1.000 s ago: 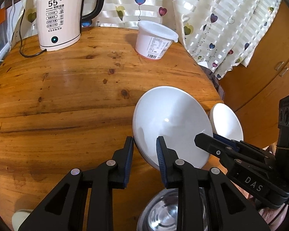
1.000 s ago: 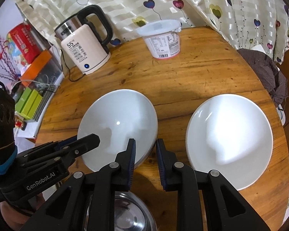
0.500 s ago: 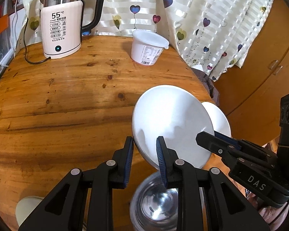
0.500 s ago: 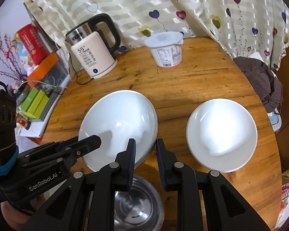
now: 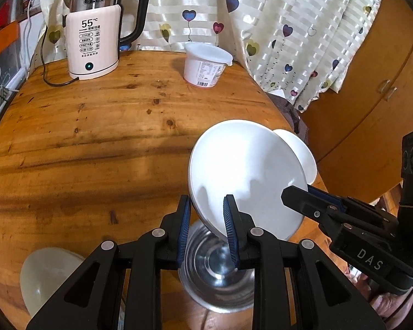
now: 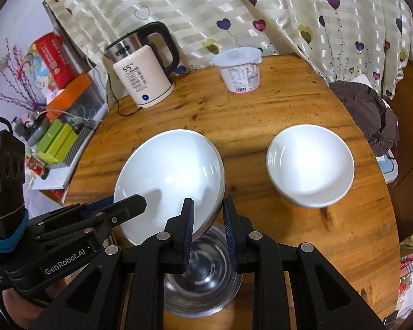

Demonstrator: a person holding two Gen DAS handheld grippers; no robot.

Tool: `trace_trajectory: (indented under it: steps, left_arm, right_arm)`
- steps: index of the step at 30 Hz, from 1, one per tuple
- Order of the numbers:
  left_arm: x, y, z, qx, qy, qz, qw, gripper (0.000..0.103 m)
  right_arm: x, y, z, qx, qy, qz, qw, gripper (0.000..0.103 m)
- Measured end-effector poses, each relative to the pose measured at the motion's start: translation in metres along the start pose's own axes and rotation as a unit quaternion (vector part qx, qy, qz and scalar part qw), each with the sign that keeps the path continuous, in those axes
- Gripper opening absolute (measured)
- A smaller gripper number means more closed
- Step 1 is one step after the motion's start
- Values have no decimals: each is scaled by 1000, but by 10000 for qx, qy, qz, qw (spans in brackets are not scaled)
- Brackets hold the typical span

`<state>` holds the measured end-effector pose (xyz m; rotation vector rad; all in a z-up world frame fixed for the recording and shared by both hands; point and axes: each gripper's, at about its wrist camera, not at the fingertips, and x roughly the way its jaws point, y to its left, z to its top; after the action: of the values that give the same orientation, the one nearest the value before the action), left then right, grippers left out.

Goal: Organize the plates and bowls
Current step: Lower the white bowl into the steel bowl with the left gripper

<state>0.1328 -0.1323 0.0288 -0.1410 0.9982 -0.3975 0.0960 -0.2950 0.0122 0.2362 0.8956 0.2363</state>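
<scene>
A white plate hangs tilted above a steel bowl; a white bowl sits upright nearby.

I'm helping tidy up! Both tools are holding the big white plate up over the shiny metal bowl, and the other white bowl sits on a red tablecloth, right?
Nearly. The other white bowl sits on the bare wooden table, not a red tablecloth, as the right wrist view shows. The left tool and right tool do hold the big white plate over the metal bowl.

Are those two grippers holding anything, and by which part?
Both hold one white plate by its rim: the left gripper on its left edge, the right gripper on its right edge, above a steel bowl.
</scene>
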Motion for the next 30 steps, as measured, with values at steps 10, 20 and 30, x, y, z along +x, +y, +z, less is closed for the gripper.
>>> trace_trajectory:
  steps: [10,20,30]
  left_arm:
    - [-6,-2,-21,9,92,3,10000,25]
    - [-3,-6,-38,-4,227,1,9997,25]
    - [2,-4,-51,-55,392,8,9992,25]
  right_arm:
    - [-8,1,-22,41,101,37,9999,21]
    - [-8,-3,-35,92,208,34,9997,21]
    - [-5,-6,-47,144,366,40,9992,21]
